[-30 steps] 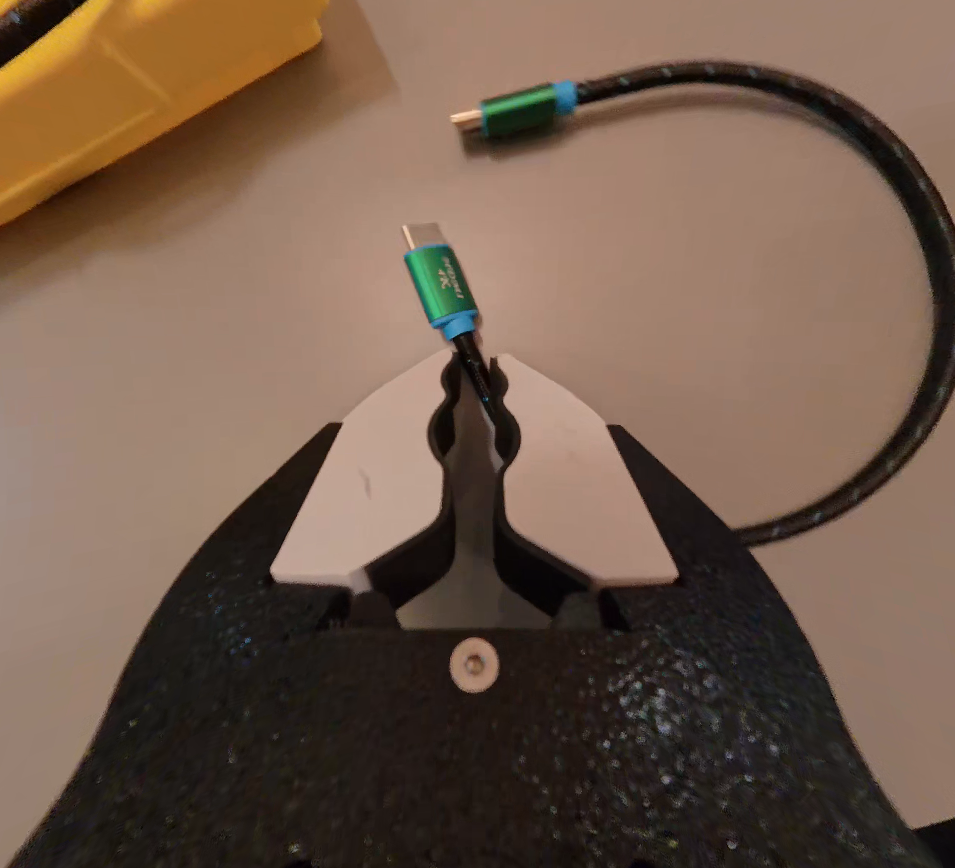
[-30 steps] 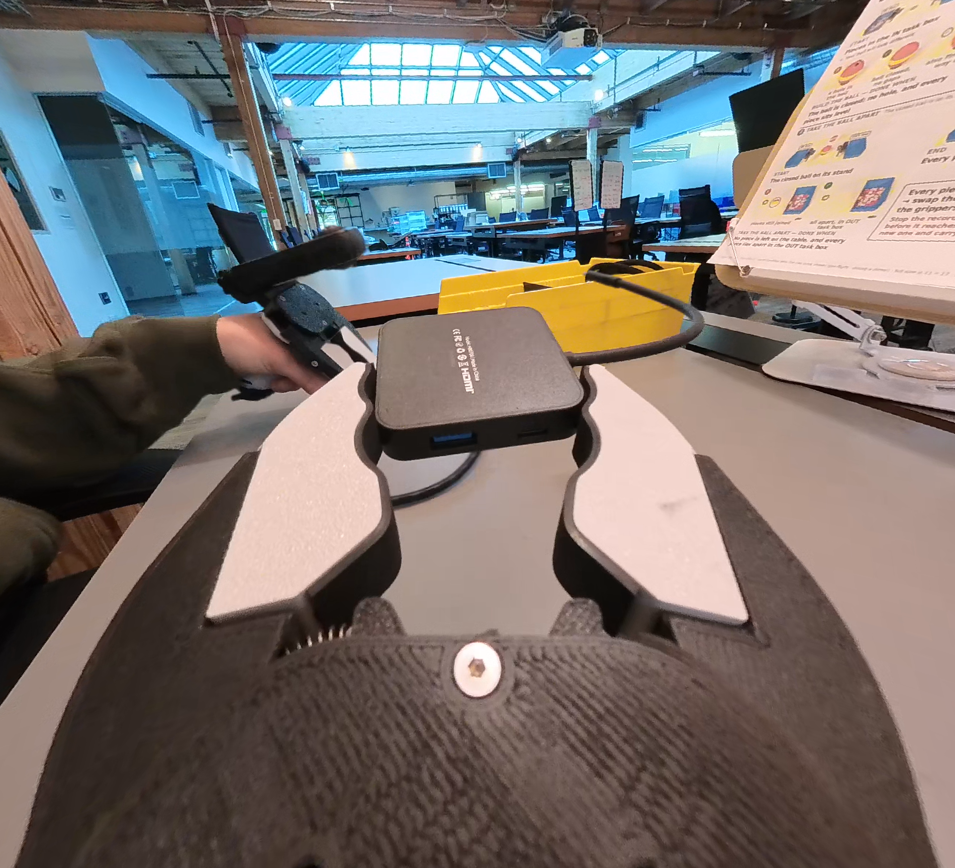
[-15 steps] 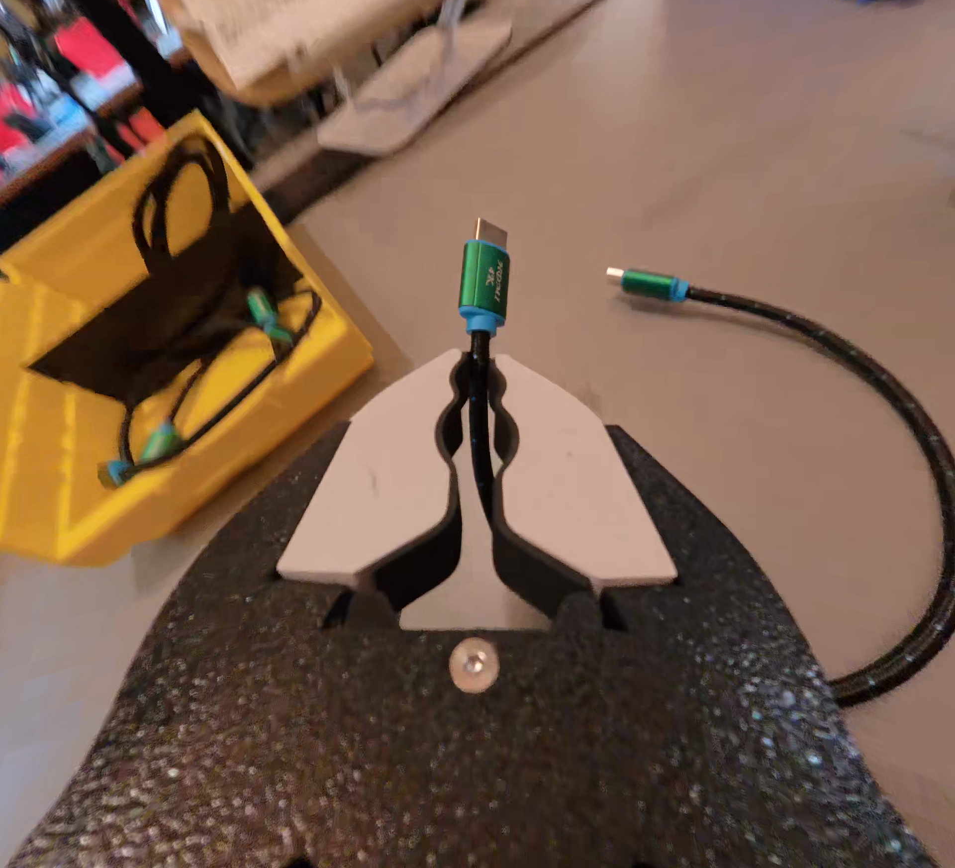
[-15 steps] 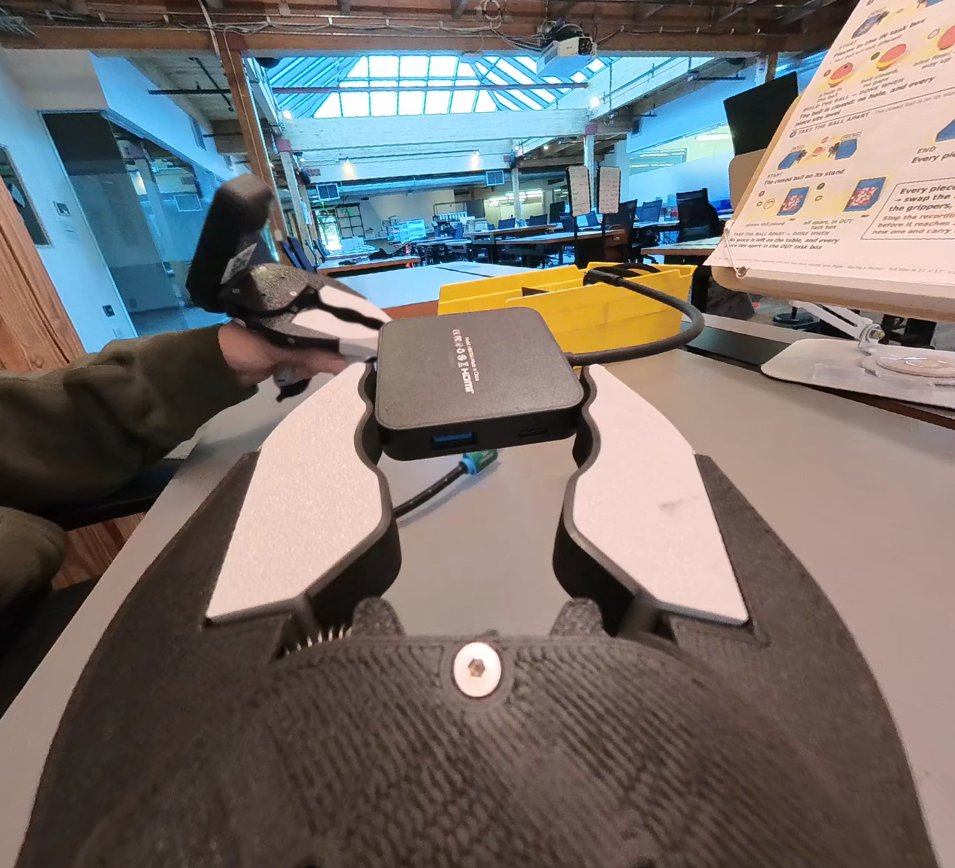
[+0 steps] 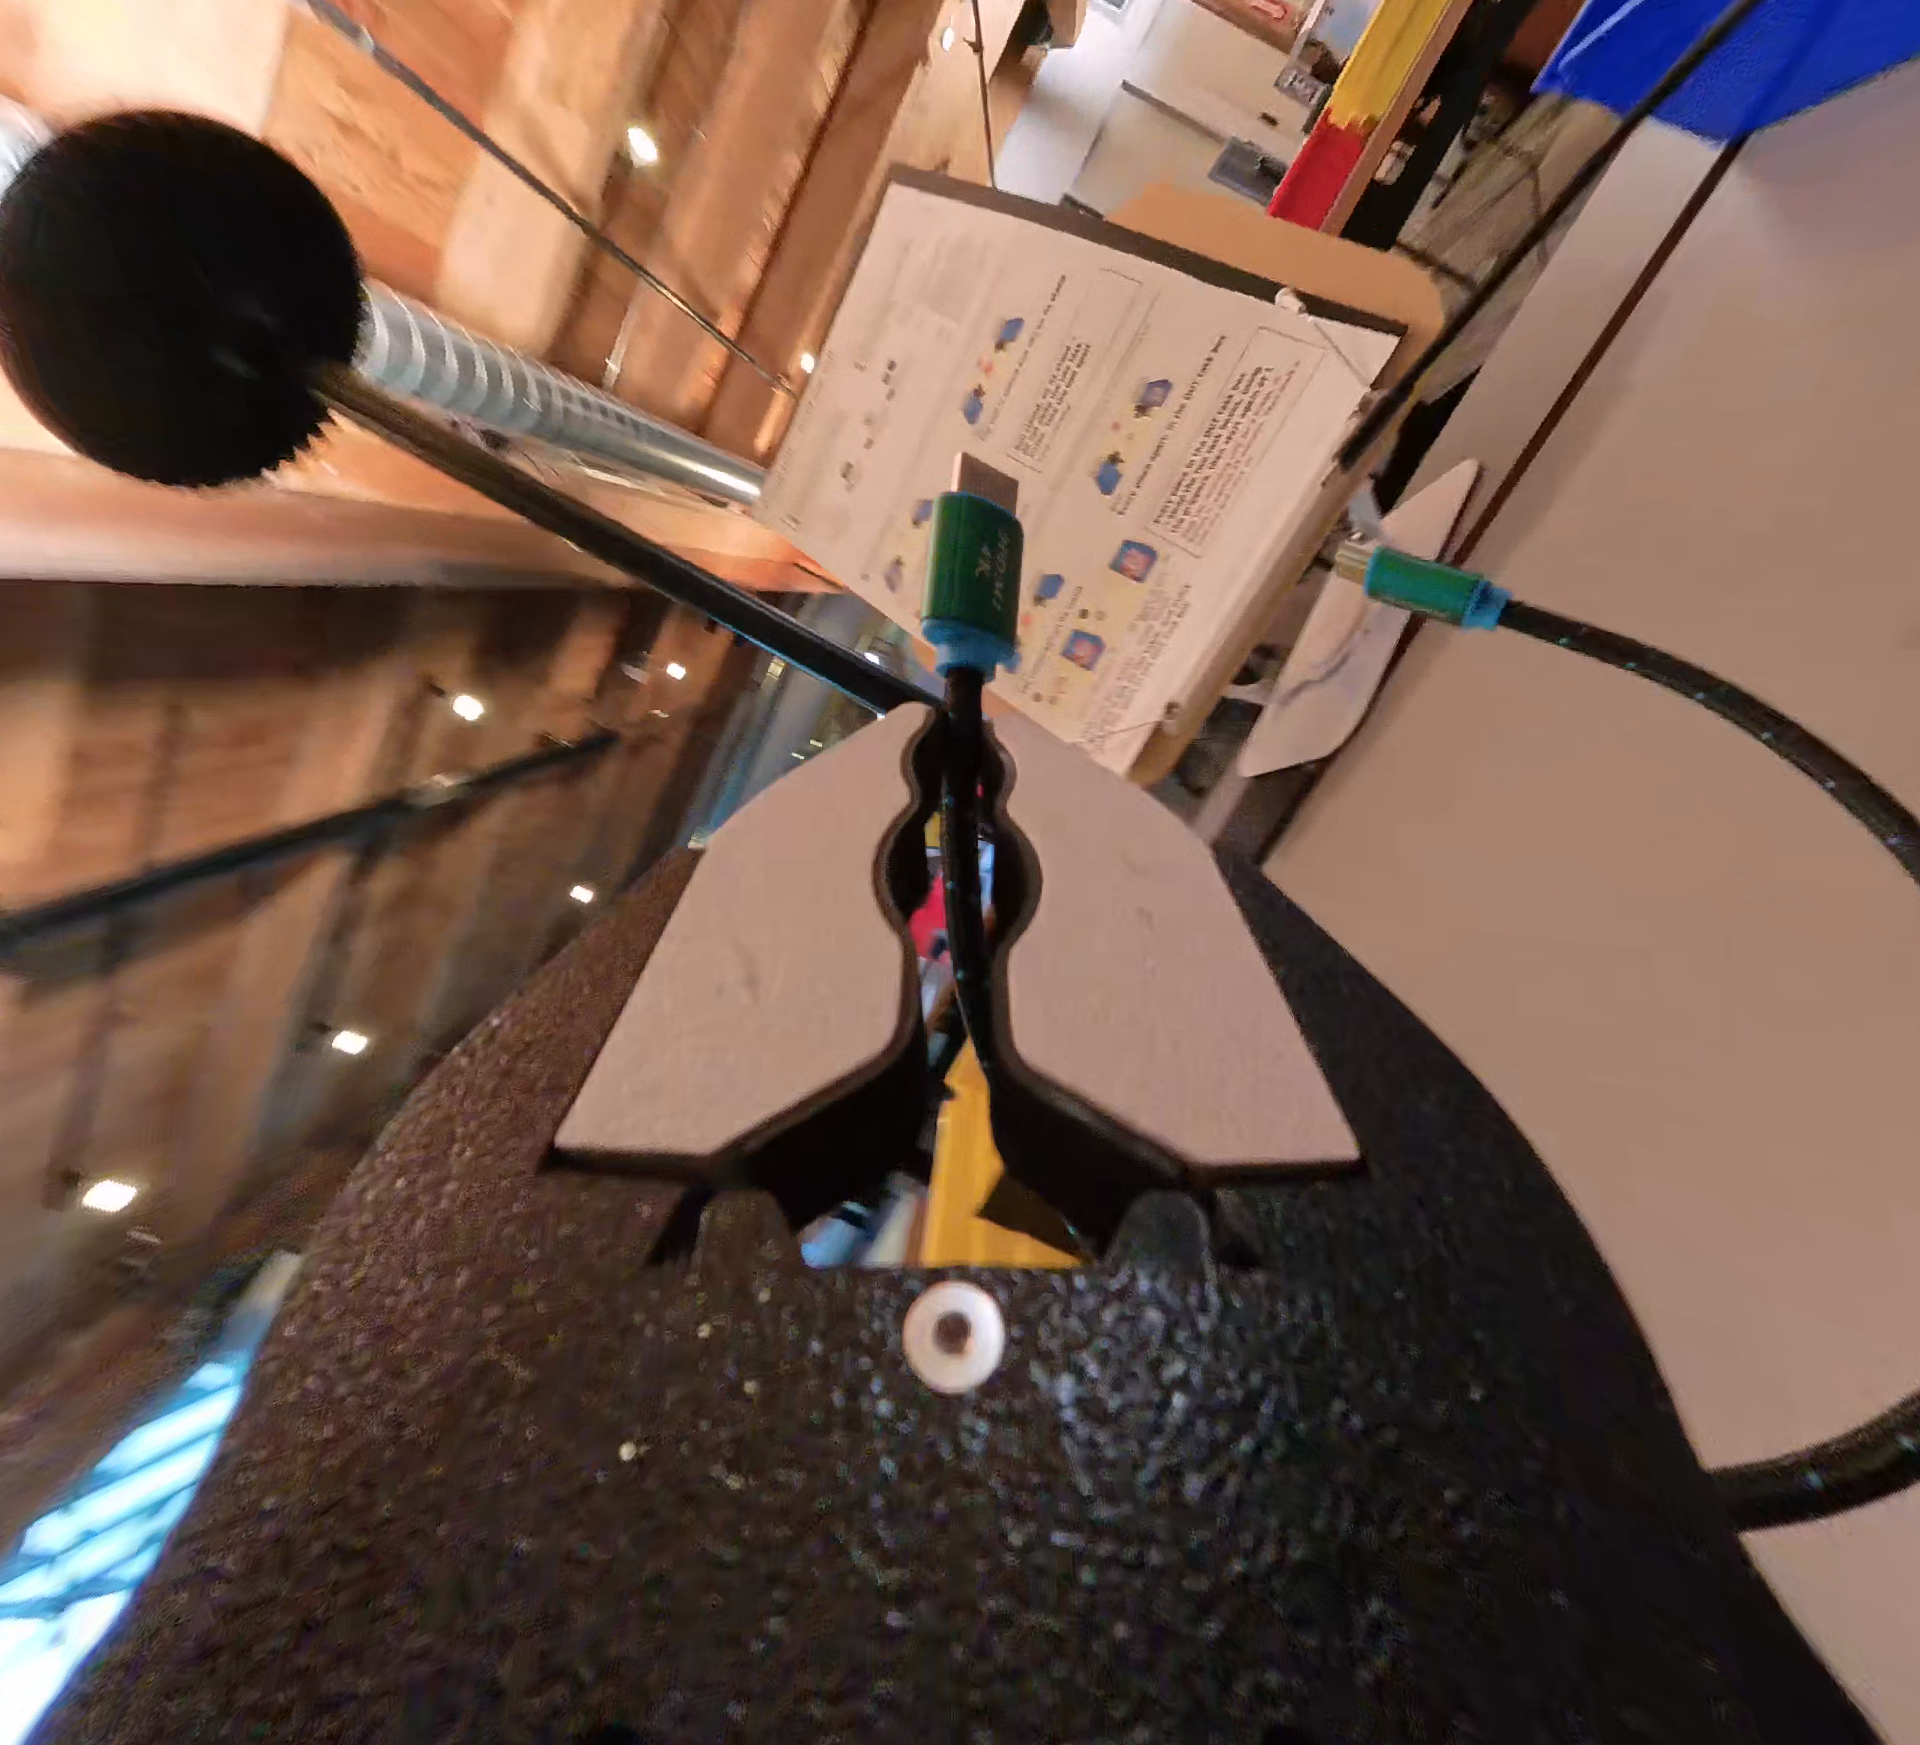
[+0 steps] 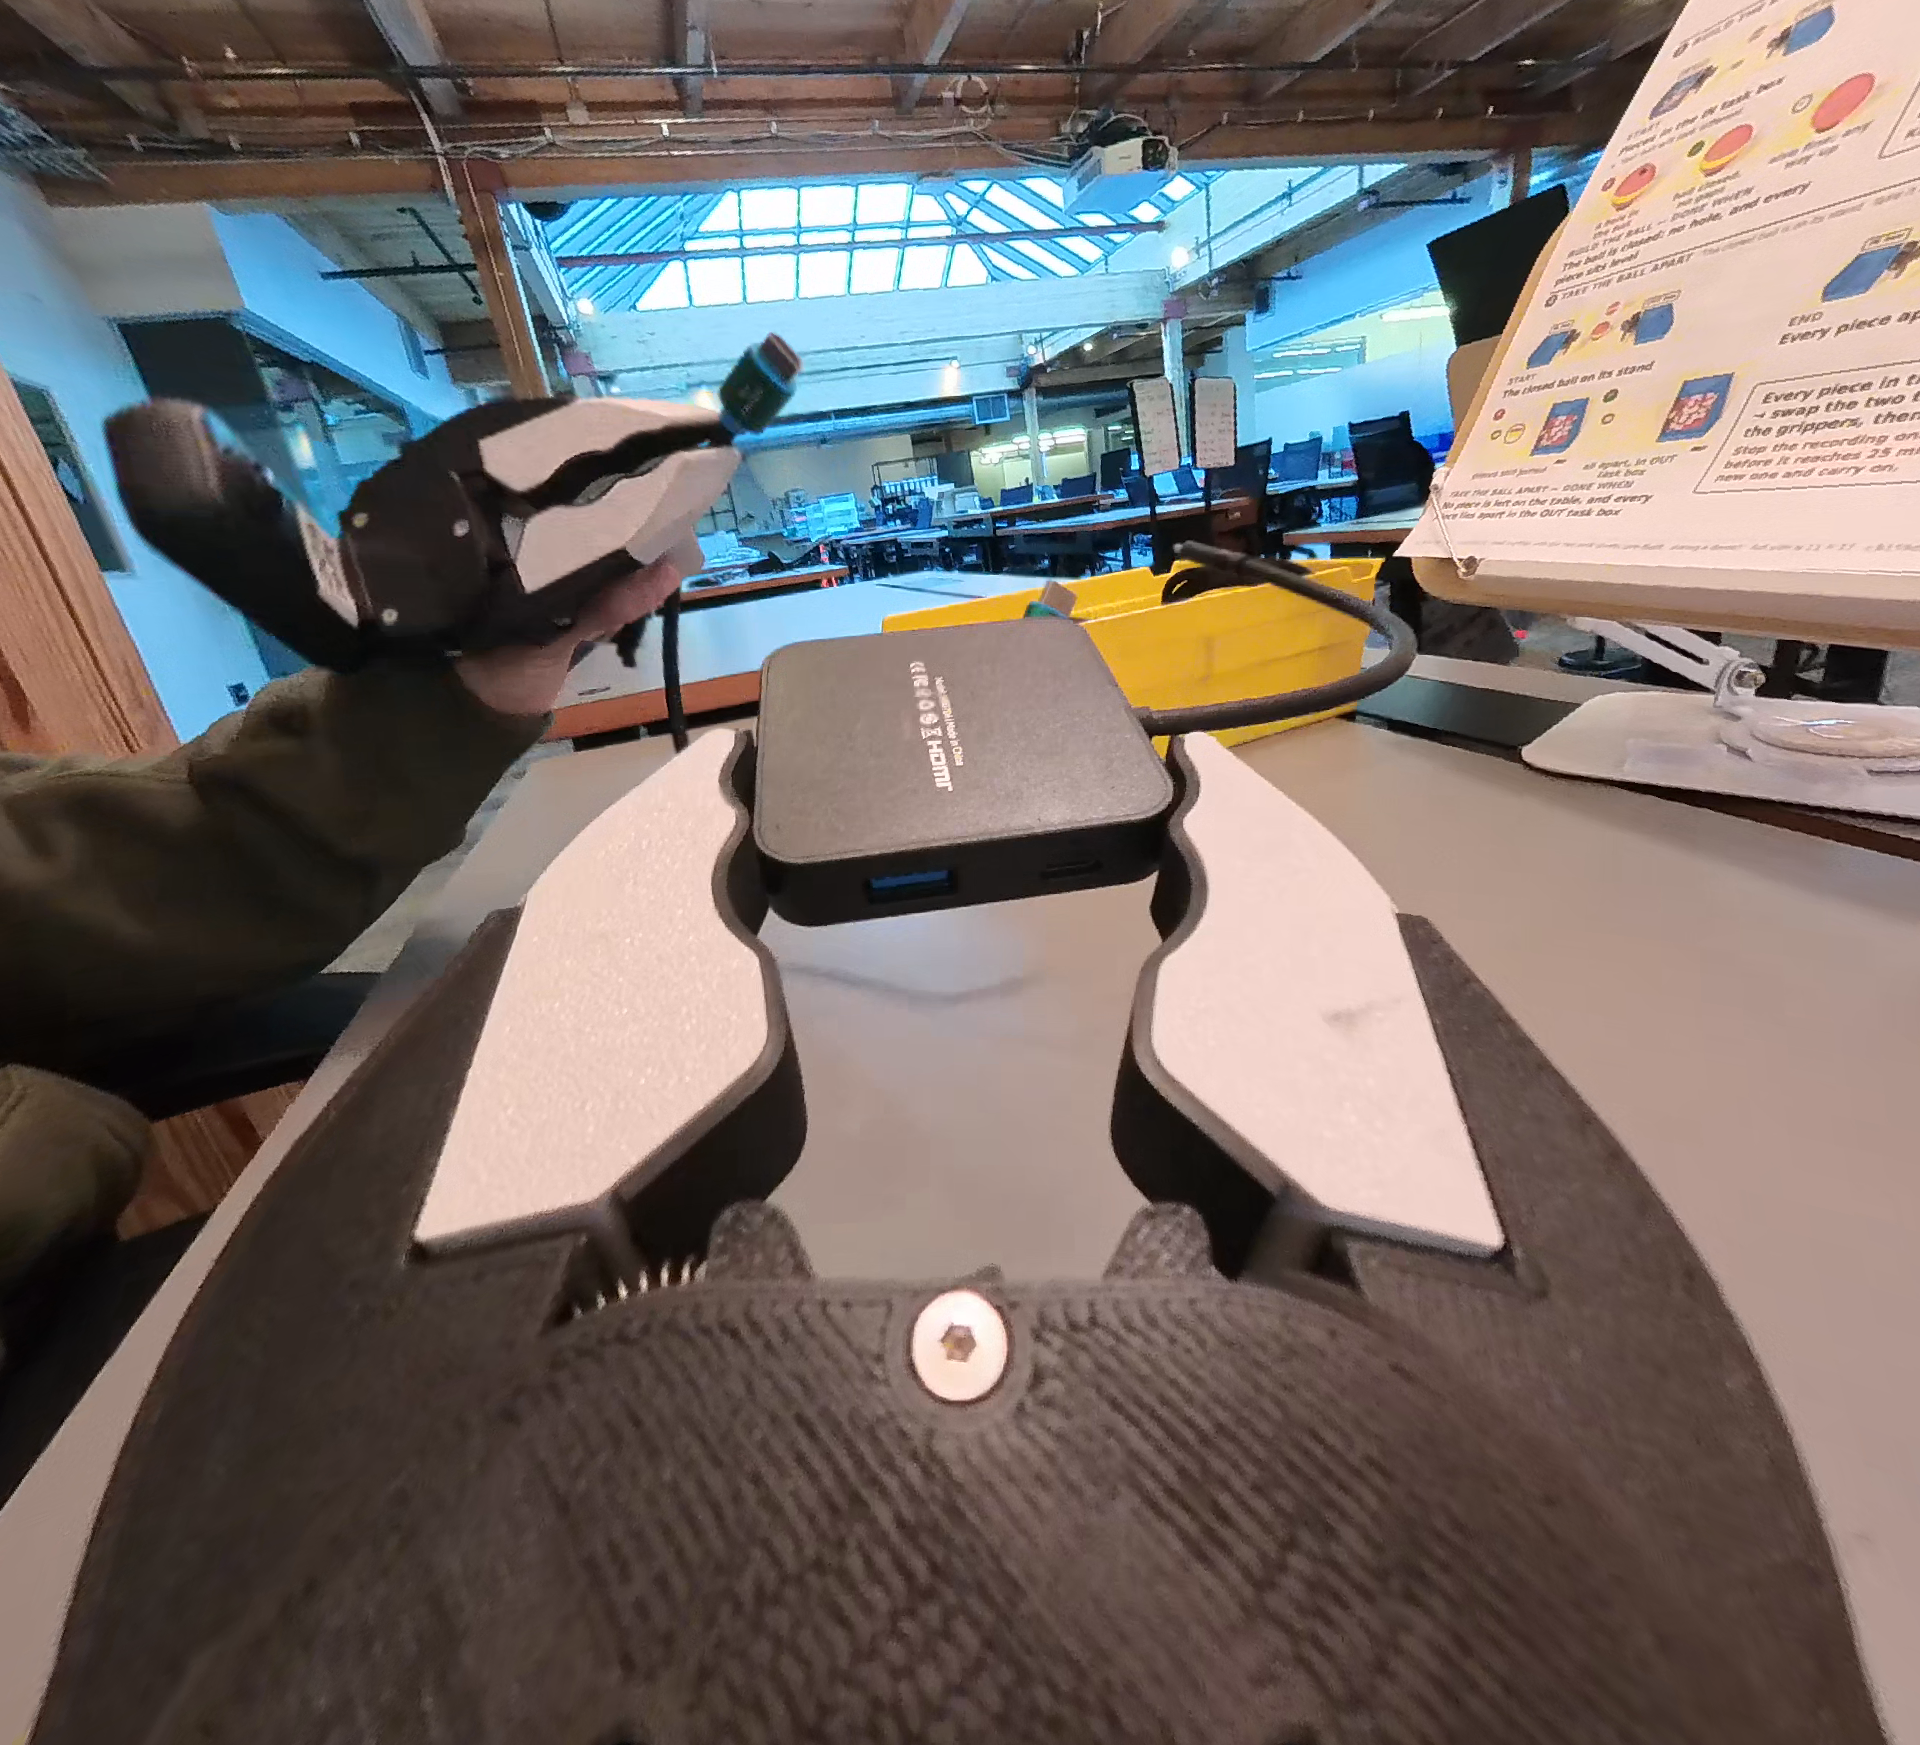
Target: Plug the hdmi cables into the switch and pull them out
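My left gripper (image 5: 958,727) is shut on a black braided HDMI cable just behind its green plug (image 5: 971,571), which sticks out past the fingertips. The view is rolled sideways and raised off the table. The cable's other green plug (image 5: 1421,589) lies on the grey table (image 5: 1621,864). My right gripper (image 6: 956,739) is shut on the dark grey switch (image 6: 951,745), held level above the table, its front ports facing the camera. In the right wrist view the left gripper (image 6: 717,459) is up at the left with the green plug (image 6: 758,391) pointing up and right.
A yellow bin (image 6: 1226,646) with cables stands behind the switch. A sheet of printed instructions on a stand (image 6: 1745,324) is at the right, its white base (image 6: 1714,750) on the table. A blue bin (image 5: 1766,2) sits far off. A person's sleeve (image 6: 208,843) is at left.
My left gripper has lifted off the table with the cable and rolled sideways, raising the plug high above the switch. My right gripper and the switch have barely moved.
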`<state>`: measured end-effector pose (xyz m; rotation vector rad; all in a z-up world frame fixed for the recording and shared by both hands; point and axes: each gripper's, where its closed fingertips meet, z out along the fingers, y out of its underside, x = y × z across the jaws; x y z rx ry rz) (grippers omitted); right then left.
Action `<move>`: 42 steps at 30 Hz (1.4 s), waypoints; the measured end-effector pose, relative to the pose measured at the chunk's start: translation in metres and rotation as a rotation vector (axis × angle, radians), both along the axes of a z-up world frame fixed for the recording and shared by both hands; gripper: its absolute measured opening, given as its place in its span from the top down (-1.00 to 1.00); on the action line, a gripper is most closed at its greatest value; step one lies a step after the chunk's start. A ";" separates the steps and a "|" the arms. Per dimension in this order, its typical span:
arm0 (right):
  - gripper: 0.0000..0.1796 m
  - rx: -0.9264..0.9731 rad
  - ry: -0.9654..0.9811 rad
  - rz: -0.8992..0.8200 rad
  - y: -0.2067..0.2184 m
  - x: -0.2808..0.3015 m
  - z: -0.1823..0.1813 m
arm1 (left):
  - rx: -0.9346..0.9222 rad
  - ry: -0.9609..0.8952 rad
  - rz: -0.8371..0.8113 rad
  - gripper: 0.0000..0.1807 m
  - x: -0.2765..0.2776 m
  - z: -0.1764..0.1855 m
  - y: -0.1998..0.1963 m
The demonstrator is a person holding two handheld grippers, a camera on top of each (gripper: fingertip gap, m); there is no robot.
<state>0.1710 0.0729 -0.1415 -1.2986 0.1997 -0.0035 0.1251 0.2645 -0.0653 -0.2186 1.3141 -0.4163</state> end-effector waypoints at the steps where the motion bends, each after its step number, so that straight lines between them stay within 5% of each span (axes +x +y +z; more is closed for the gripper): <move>1: 0.18 0.009 0.004 -0.001 -0.001 0.001 0.001 | 0.061 -0.017 0.015 0.93 -0.002 0.000 -0.005; 13: 0.17 0.265 0.063 0.312 -0.024 -0.028 0.029 | 0.264 0.025 -0.020 0.93 -0.009 -0.019 -0.051; 24: 0.17 0.222 0.058 0.232 -0.020 -0.018 0.022 | 0.495 -0.122 0.151 0.93 0.003 -0.006 -0.038; 30: 0.17 0.227 0.066 0.193 -0.022 -0.011 0.022 | 0.433 0.266 -0.098 0.92 -0.014 -0.095 -0.085; 35: 0.17 0.168 0.048 0.205 -0.013 -0.016 0.015 | 0.283 0.788 -0.218 0.93 -0.039 -0.163 -0.097; 40: 0.17 0.132 0.031 0.209 -0.009 -0.020 0.011 | 0.140 0.949 -0.200 1.00 -0.035 -0.180 -0.090; 42: 0.18 0.136 0.033 0.206 -0.010 -0.019 0.011 | 0.139 0.965 -0.183 0.88 -0.031 -0.183 -0.085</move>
